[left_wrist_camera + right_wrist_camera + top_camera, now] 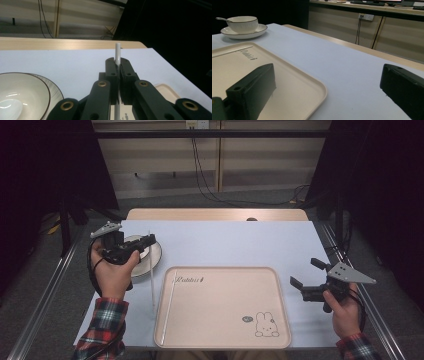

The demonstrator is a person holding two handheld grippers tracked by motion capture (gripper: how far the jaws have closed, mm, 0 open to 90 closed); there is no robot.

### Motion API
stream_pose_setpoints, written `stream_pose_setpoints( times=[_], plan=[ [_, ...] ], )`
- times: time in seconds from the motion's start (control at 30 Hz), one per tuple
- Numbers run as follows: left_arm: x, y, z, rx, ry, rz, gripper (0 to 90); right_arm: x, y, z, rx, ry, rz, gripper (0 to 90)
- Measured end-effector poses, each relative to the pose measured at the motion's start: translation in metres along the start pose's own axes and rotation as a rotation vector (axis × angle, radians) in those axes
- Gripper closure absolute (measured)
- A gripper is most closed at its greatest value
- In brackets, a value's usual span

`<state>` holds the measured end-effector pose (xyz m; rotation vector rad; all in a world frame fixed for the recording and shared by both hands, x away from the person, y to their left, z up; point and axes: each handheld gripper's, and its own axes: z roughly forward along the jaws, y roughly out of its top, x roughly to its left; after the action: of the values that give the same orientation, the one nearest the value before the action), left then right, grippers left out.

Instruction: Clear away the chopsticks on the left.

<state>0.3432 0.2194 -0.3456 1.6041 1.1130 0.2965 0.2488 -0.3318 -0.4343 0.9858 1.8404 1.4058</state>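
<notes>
Left tongs clamped on a white chopstick, just left of the tray, beside the bowl. Right tongs gape apart, right of the tray. Best bet: keep it level, lower it alongside the second chopstick already there.

- High view: looks forward and down from above the person's side, taking in the whole tabletop.
- Left gripper view: close and low, facing the tabletop's far edge.
- Right gripper view: low, looking across the tray toward the bowl, which the other two views also show.
</notes>
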Motion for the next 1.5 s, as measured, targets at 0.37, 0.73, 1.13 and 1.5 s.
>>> stream_pose_setpoints(
  times=[0.37, 0.73, 1.13, 1.5],
  plan=[
    [-0.001, -0.013, 0.006, 0.063, 0.022, -0.048, 87.4, 0.001, 0.000, 0.000, 0.006, -0.002, -0.001, 0.0],
    [-0.006, -0.004, 0.005, 0.086, 0.016, -0.050, 87.6, 0.000, -0.001, 0.002, 0.006, 0.003, -0.003, 0.0],
    [-0.009, -0.018, 0.018, 0.143, 0.053, -0.062, 87.5, 0.000, 0.000, 0.001, 0.008, 0.005, -0.006, 0.0],
    [-0.009, -0.037, 0.031, 0.181, 0.117, -0.094, 87.0, 0.001, 0.000, 0.001, 0.005, 0.004, -0.001, 0.0]
  ],
)
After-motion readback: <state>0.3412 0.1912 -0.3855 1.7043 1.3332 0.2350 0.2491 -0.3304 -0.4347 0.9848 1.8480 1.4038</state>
